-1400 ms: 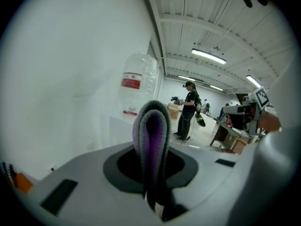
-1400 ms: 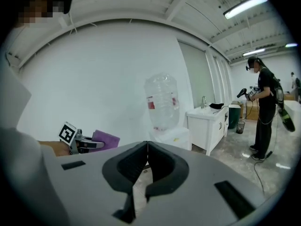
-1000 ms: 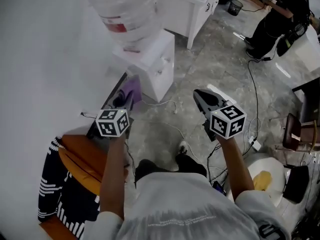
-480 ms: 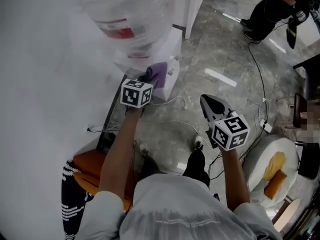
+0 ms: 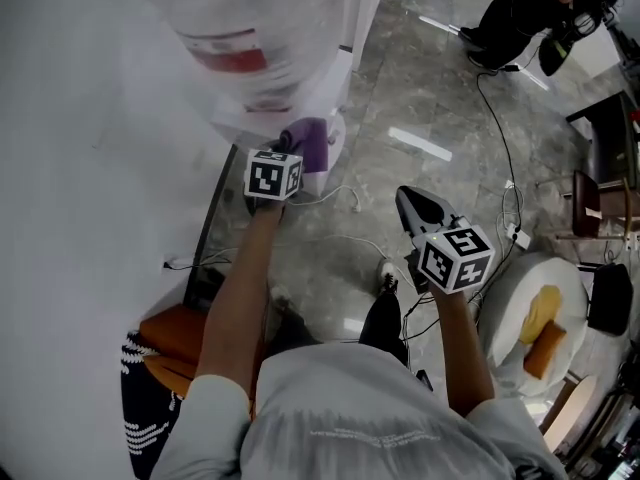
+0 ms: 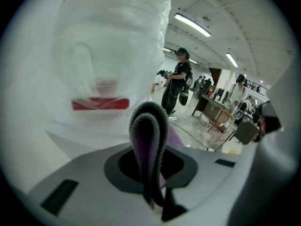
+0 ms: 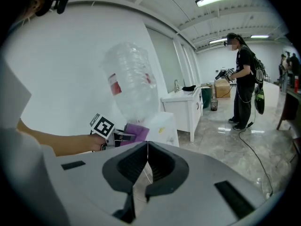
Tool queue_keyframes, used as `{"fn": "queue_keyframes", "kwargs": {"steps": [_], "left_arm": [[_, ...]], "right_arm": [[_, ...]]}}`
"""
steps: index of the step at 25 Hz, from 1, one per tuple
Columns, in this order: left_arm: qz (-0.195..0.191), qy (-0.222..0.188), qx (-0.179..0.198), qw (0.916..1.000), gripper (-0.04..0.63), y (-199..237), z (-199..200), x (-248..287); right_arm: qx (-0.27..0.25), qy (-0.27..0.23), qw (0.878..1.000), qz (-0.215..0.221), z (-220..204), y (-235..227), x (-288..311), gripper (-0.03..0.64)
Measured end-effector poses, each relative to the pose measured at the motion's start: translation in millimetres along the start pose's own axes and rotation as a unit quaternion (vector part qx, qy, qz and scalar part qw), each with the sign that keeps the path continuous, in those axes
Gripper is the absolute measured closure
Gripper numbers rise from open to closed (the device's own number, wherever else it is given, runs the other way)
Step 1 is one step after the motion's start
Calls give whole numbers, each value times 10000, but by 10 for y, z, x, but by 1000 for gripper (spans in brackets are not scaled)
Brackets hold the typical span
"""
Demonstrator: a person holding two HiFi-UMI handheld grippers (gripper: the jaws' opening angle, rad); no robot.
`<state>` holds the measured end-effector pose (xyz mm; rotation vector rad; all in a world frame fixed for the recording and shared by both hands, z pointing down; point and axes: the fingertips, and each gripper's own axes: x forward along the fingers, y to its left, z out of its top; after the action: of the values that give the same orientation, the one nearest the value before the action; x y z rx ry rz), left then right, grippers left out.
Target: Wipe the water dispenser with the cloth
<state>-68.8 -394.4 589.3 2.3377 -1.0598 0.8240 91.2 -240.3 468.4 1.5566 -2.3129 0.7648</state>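
The white water dispenser (image 5: pixel 322 88) stands against the wall with a clear bottle (image 5: pixel 255 28) on top bearing a red label. My left gripper (image 5: pixel 292 146) is shut on a purple cloth (image 5: pixel 310 143) and holds it against the dispenser's front upper edge. In the left gripper view the folded purple cloth (image 6: pixel 149 145) sticks up between the jaws, right before the bottle (image 6: pixel 103 55). My right gripper (image 5: pixel 415 208) hangs shut and empty over the floor, to the right of the dispenser. The right gripper view shows the dispenser (image 7: pixel 164 124), the bottle (image 7: pixel 131 86) and the cloth (image 7: pixel 134 133).
Cables (image 5: pixel 505 148) run across the grey floor. An orange seat (image 5: pixel 170 343) stands at the lower left, a white cabinet (image 7: pixel 186 105) behind the dispenser. A person in black (image 7: pixel 243 79) stands further back. A round white stool with a yellow thing (image 5: pixel 535 318) is at the right.
My left gripper has carried the purple cloth up and forward from beside the dispenser to its top front. The right gripper has stayed roughly in place, still shut.
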Motion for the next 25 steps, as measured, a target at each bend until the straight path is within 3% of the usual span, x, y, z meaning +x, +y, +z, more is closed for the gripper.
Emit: {"fn": "queue_keyframes", "kwargs": {"steps": [2, 16, 21, 25], "left_arm": [[-14, 23, -125, 9999, 535, 22, 3, 3], [178, 151, 115, 9997, 534, 225, 43, -12], [323, -35, -137, 9994, 534, 479, 57, -90], [442, -24, -52, 9990, 535, 654, 34, -138]], "right_arm": [[-35, 71, 10000, -15, -26, 0, 17, 602], [26, 440, 9990, 66, -181, 53, 259, 602], [63, 520, 9985, 169, -150, 109, 445, 603], [143, 681, 9971, 314, -147, 151, 589, 603]]}}
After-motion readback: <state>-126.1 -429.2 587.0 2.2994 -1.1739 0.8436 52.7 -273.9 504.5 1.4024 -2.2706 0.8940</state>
